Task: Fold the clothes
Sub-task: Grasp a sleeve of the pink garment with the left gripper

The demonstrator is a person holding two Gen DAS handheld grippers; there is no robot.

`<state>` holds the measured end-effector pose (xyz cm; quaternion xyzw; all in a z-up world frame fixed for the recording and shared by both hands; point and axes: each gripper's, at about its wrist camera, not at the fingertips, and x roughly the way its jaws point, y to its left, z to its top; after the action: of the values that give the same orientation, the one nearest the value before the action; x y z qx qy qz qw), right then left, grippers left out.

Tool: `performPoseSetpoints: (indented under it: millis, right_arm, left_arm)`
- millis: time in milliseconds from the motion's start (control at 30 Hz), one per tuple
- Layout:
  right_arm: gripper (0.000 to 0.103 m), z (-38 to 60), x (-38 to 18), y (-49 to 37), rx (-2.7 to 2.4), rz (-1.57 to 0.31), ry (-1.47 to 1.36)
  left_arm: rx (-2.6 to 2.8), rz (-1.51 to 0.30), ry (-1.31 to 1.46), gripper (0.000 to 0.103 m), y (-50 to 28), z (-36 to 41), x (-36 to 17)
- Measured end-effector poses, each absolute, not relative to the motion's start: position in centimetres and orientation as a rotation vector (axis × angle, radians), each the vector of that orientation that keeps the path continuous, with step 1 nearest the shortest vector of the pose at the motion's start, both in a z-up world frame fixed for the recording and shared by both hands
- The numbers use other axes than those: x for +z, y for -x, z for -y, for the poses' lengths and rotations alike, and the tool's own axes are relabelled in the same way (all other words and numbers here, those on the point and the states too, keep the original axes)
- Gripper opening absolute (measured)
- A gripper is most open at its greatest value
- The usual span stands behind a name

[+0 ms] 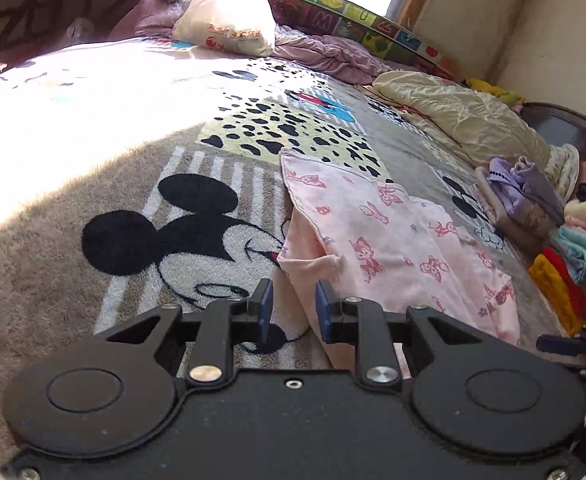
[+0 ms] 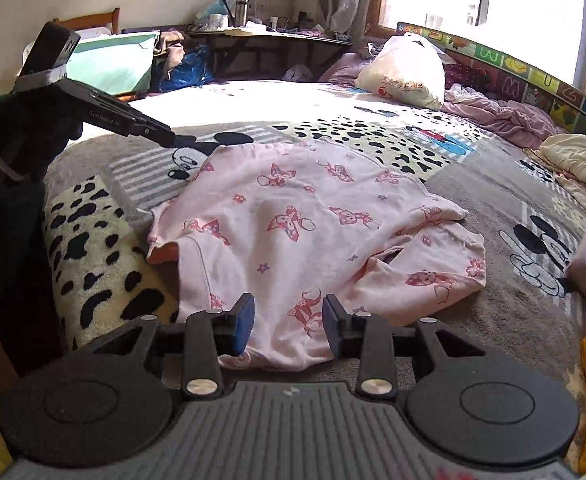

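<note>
A pale pink garment with pink cartoon prints [image 2: 293, 224] lies partly folded on a Mickey Mouse blanket [image 2: 493, 184]. My right gripper [image 2: 289, 324] is open, its blue pads standing on either side of the garment's near edge. My left gripper [image 1: 293, 312] is open just above the garment's [image 1: 373, 240] near left edge. The left gripper also shows from the side in the right wrist view [image 2: 93, 112], above the garment's far left corner.
A pile of folded and loose clothes [image 1: 553, 232] sits at the right. A white pillow [image 1: 229, 16], a mauve quilt [image 1: 325, 56] and a cream quilt [image 1: 465, 116] lie at the far side. A cluttered desk [image 2: 261, 36] stands beyond the bed.
</note>
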<state>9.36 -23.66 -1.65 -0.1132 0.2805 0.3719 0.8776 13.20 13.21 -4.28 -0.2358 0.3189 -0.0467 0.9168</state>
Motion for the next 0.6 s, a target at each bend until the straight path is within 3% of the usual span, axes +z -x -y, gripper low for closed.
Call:
performPoseSetpoints:
  millis: [200,300,367,467,600]
  right_arm:
    - [0.045,22.6,-4.8,-13.9,0.693,-0.612,-0.126]
    - [0.049,22.3,-5.9,-14.1,0.677,-0.609,-0.134]
    - [0.051,22.1,-6.7,-14.1,0.669,-0.606,-0.128]
    - [0.065,21.7,-7.7,-14.1,0.657,-0.602,-0.120]
    - [0.065,22.2,-8.5,-14.5,0.661,-0.604,-0.174]
  left_arm:
    - [-0.040,-0.658,0.792,0.023,-14.8,-13.5,-6.3]
    - [0.002,-0.690,0.833,0.031,-15.8,-12.9,-7.1]
    - [0.019,-0.680,0.845,0.031,-16.3,-12.4,-7.4]
    - [0.054,-0.648,0.727,0.003,-16.6,-10.5,-6.2]
    - [-0.028,-0.529,0.208,0.003,-16.9,-2.4,-2.3]
